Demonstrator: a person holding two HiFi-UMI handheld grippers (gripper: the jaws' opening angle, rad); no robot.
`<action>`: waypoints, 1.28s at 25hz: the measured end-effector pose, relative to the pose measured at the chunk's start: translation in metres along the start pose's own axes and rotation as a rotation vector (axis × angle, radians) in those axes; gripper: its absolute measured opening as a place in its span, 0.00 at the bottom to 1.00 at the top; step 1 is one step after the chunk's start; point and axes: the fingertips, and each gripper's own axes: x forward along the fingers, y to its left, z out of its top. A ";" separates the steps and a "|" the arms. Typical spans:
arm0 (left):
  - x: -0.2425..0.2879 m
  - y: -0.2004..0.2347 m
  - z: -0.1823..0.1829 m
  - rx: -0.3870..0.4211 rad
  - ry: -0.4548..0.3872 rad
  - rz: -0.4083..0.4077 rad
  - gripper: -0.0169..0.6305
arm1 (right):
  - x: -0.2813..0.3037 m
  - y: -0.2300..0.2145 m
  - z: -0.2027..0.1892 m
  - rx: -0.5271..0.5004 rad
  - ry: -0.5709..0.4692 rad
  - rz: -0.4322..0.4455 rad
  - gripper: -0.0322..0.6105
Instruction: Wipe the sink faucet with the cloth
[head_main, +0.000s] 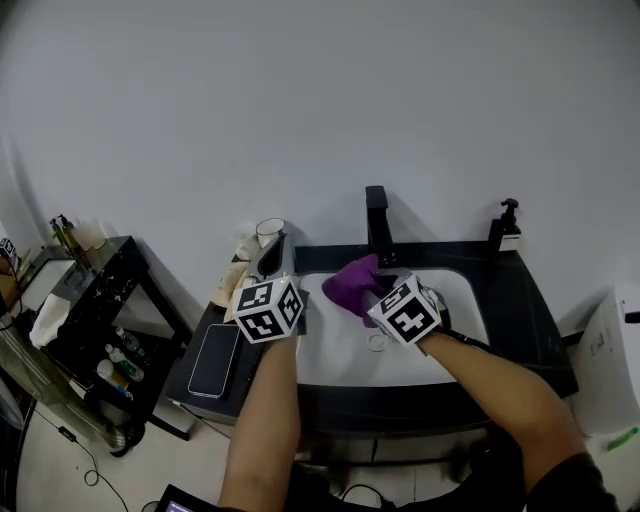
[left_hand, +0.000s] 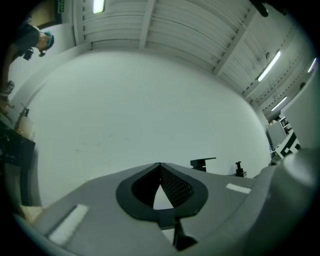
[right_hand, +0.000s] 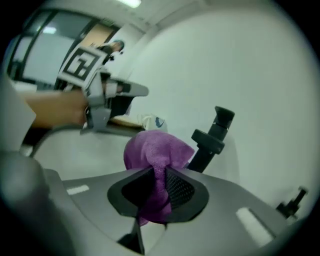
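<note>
A black faucet (head_main: 376, 222) stands at the back of the white sink (head_main: 460, 300). My right gripper (head_main: 378, 292) is shut on a purple cloth (head_main: 352, 282), which hangs bunched over the basin just in front of the faucet's base. In the right gripper view the cloth (right_hand: 156, 150) bulges out past the gripper (right_hand: 159, 172), with the faucet (right_hand: 212, 139) close behind it on the right. My left gripper (head_main: 270, 260) hovers at the sink's left edge, shut with nothing in it. Its own view shows the gripper (left_hand: 160, 167) pointing at the wall, the faucet (left_hand: 202, 163) far off.
A phone (head_main: 214, 360) lies on the dark counter left of the sink, with a cup (head_main: 270, 231) behind it. A soap dispenser (head_main: 508, 226) stands at the back right corner. A black shelf (head_main: 100, 300) with bottles is at the left, a white bin (head_main: 612, 350) at the right.
</note>
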 end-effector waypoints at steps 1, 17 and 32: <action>-0.002 0.005 0.004 -0.008 -0.015 0.015 0.05 | 0.006 0.001 0.008 0.128 -0.031 0.020 0.16; -0.023 0.029 0.036 -0.024 -0.161 0.150 0.05 | 0.052 -0.055 0.060 1.462 -0.774 -0.145 0.16; -0.029 0.039 0.043 -0.056 -0.205 0.190 0.05 | 0.068 -0.099 0.070 1.526 -0.883 -0.314 0.16</action>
